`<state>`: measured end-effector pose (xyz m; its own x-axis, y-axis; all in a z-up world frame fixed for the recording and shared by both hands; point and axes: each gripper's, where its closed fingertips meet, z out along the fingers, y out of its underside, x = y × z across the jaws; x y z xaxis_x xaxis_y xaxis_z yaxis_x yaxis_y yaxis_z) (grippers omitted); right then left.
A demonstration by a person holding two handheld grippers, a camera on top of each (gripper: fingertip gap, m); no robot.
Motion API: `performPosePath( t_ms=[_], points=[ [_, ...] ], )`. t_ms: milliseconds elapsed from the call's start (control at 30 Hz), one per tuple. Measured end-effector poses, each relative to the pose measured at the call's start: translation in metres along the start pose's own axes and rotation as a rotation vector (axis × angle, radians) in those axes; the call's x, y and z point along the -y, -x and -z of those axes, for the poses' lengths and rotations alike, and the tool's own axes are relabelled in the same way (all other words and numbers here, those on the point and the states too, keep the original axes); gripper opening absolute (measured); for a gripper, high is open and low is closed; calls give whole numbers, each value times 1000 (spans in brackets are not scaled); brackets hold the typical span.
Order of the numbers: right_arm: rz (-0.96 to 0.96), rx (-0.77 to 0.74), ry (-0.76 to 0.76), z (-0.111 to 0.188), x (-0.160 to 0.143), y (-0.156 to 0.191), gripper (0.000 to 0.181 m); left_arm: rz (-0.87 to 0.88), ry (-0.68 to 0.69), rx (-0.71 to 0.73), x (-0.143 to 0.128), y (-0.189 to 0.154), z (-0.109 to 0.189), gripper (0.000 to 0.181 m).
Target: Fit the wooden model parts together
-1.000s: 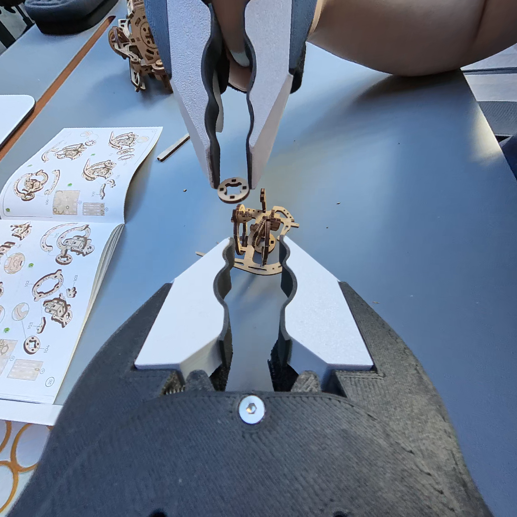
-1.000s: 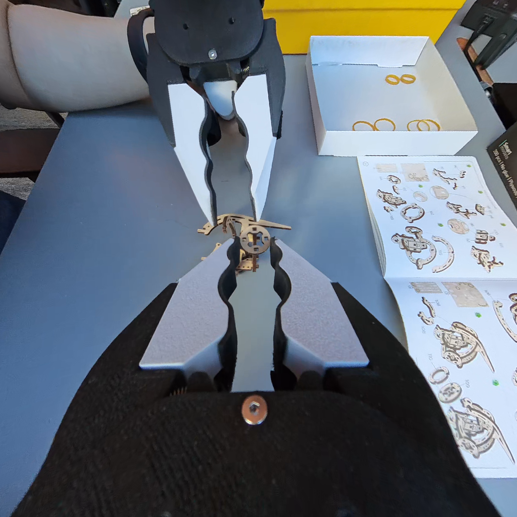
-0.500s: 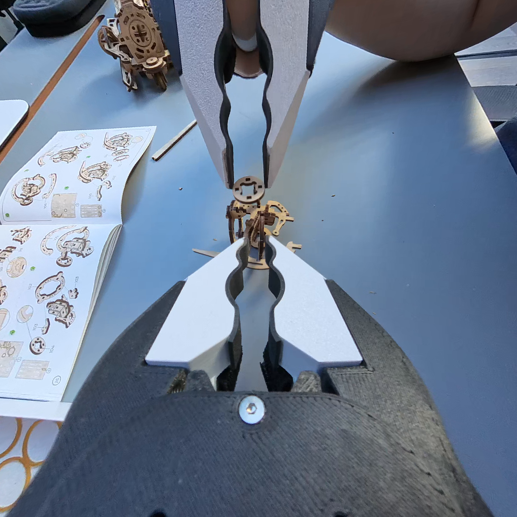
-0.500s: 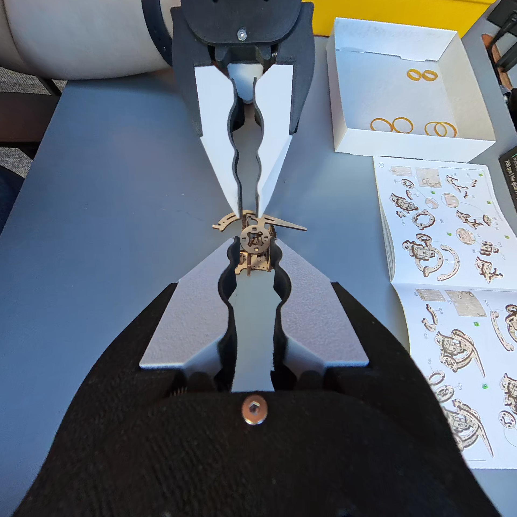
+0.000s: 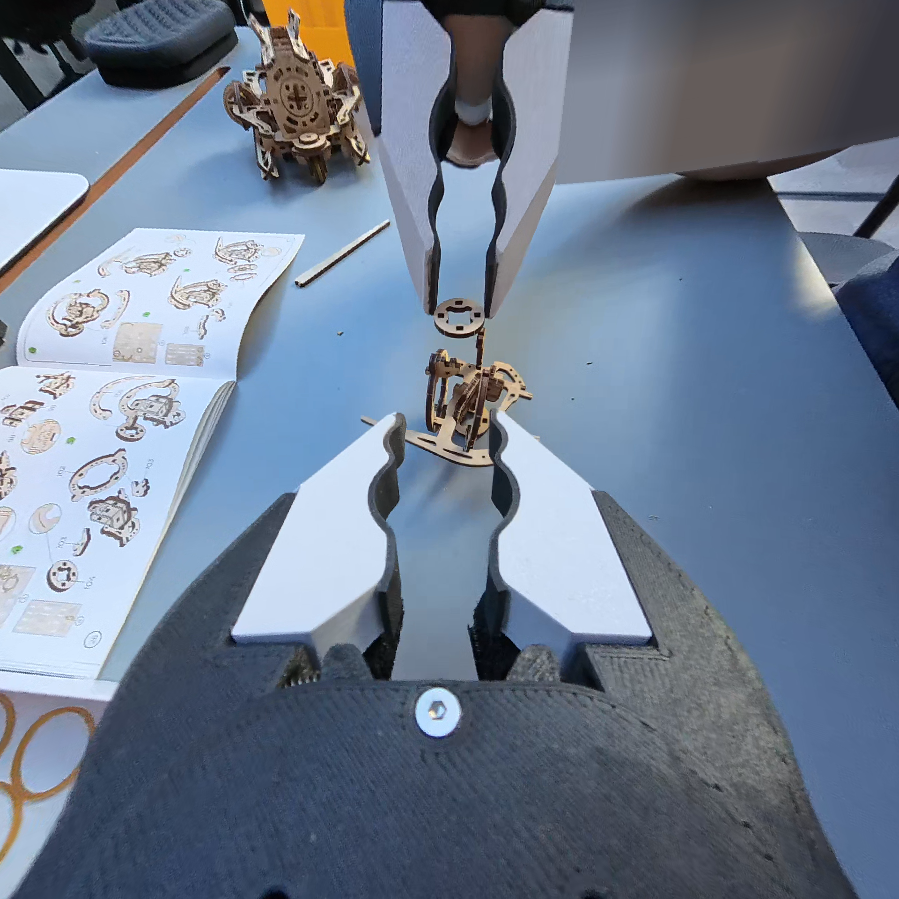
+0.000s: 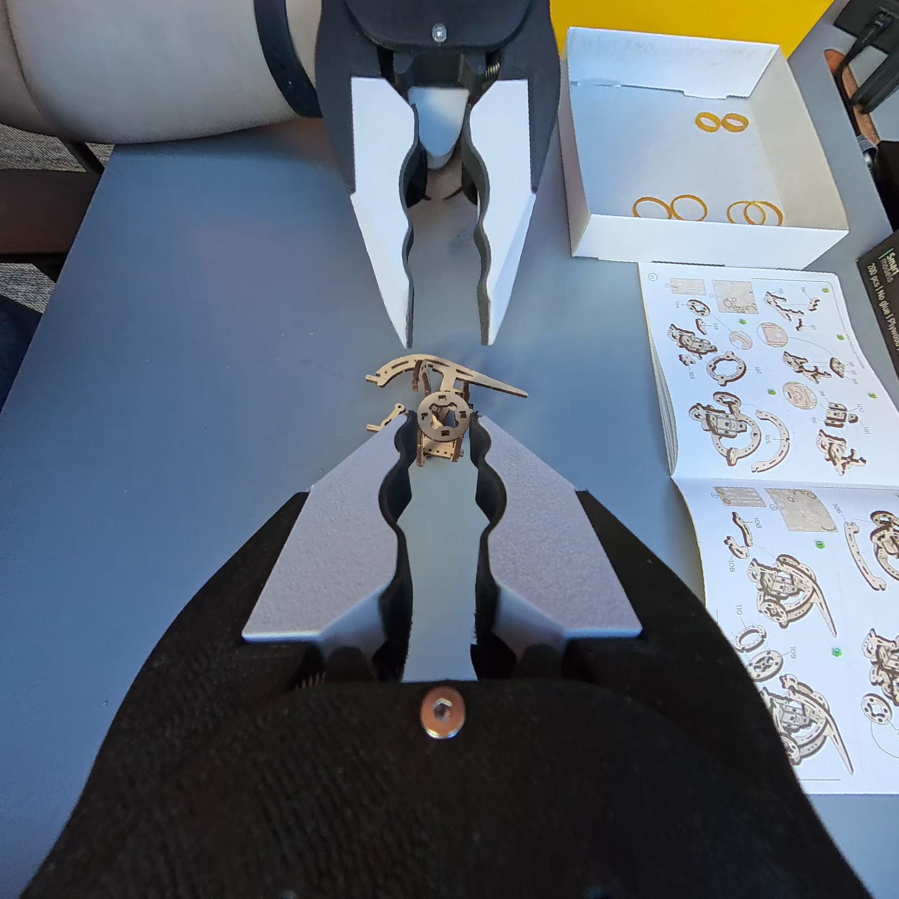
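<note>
A small, partly built wooden assembly point(image 5: 464, 408) stands on the grey table point(image 5: 681, 389). My left gripper point(image 5: 446, 425) is open, with a fingertip on each side of the assembly's curved base and no visible grip on it. In the right wrist view the left gripper point(image 6: 447, 343) sits just behind the assembly point(image 6: 438, 389). My right gripper point(image 6: 442, 421) is shut on a flat wooden ring point(image 6: 443, 417) with notches in its hole. In the left wrist view the right gripper point(image 5: 459, 311) holds the ring point(image 5: 458, 317) just above the assembly's top.
An open instruction booklet point(image 5: 121, 413) lies beside the work; it also shows in the right wrist view point(image 6: 778, 438). A finished wooden model point(image 5: 296, 112) and a thin wooden stick point(image 5: 340, 253) lie beyond. A white box point(image 6: 608, 233) holds yellow rubber bands. My right fingertips sit around 4 centimetres from my left ones. From either gripper's tips it is about 30 centimetres to the finished wooden model point(image 5: 296, 112).
My left jaws narrowed around the assembly half a second ago and now stand wider apart again. My right gripper has kept the ring just above the assembly.
</note>
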<state>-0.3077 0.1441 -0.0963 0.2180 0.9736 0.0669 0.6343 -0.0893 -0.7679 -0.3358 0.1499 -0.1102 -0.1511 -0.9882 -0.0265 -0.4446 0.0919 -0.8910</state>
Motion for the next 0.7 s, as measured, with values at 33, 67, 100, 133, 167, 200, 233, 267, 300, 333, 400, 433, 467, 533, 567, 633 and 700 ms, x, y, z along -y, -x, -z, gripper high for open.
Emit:
performPosePath(
  t_ms=[33,67,100,133,167,200,233,267,300,333,400,433,467,533,567,633,700],
  points=[
    [-1,1,-3,0,0,0,20,6,4,-10,-2,-1,-2,35],
    [-2,1,-6,1,1,0,20,12,9,-15,-4,0,-4,36],
    [-3,2,-8,1,1,0,20,16,9,-22,-6,0,-5,37],
    [-3,0,-8,1,0,-1,20,19,7,-34,-7,-1,-6,37],
    [-4,-3,-9,2,1,-2,20,19,2,-51,-7,-3,-7,36],
    [-4,-4,-9,3,0,-2,20,20,3,-67,-7,-5,-8,34],
    [-6,-6,-11,3,1,-3,20,20,11,-68,-8,-5,-9,32],
    [-8,-7,-13,4,1,-3,20,16,16,-64,-9,-4,-10,31],
    [-10,-7,-14,4,1,-4,20,10,16,-58,-9,-3,-11,30],
    [-12,-6,-15,4,0,-4,20,4,14,-56,-9,-3,-12,27],
    [-14,-3,-11,4,-1,-4,20,-6,16,-62,-8,-5,-13,24],
    [-14,-2,-7,3,-1,-3,20,-8,19,-63,-9,-5,-13,24],
    [-13,0,-4,3,-2,-3,20,-8,23,-71,-9,-6,-14,24],
    [-12,0,-1,2,-2,-3,20,-5,38,-78,-11,-7,-16,24],
    [-11,1,-3,2,-2,-3,20,-2,41,-79,-12,-7,-16,24],
    [-12,3,-6,2,-1,-2,20,-1,43,-82,-12,-7,-16,23],
    [-11,5,-5,2,-2,-2,20,4,42,-84,-12,-7,-16,22]
  ],
)
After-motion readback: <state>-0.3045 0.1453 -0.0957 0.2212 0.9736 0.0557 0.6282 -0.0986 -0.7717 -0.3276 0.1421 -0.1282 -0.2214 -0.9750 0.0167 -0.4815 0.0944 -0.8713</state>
